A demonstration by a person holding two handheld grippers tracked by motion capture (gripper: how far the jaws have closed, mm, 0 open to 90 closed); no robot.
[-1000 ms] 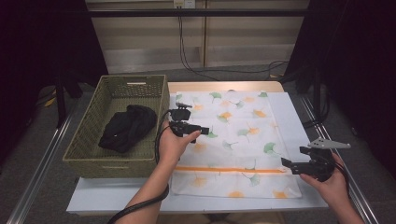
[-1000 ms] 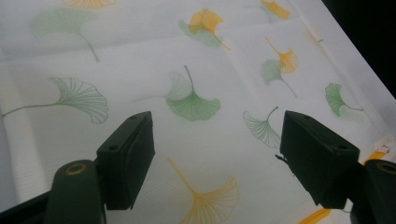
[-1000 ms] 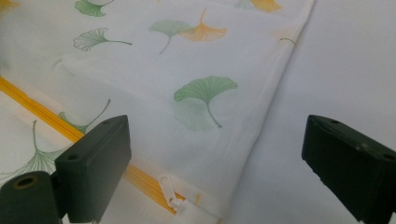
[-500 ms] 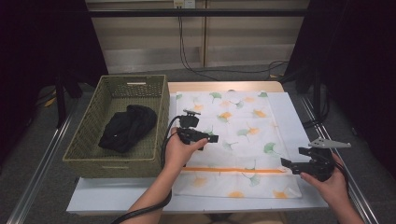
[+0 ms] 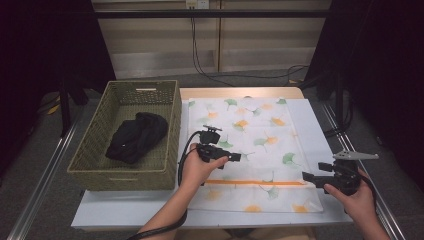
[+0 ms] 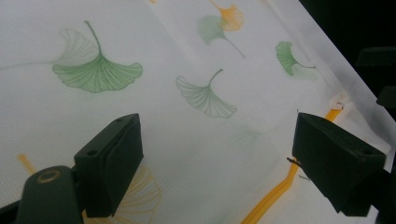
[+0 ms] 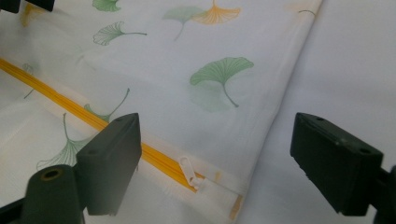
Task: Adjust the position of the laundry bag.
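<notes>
The white ginkgo-leaf-printed zippered cloth bag (image 5: 250, 150) lies flat at frame centre, zip still closed. Left claw (image 5: 235, 157) has just been opening, right claw (image 5: 307, 176) closing; both spread, empty.

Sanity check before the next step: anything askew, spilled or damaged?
Nothing stands out. The leaf-print bag lies flat on the table, its orange zipper straight, and the dark cloth sits bunched inside the basket.

Both hand-held grippers (image 5: 235, 157) (image 5: 307, 176) open, empty.
</notes>
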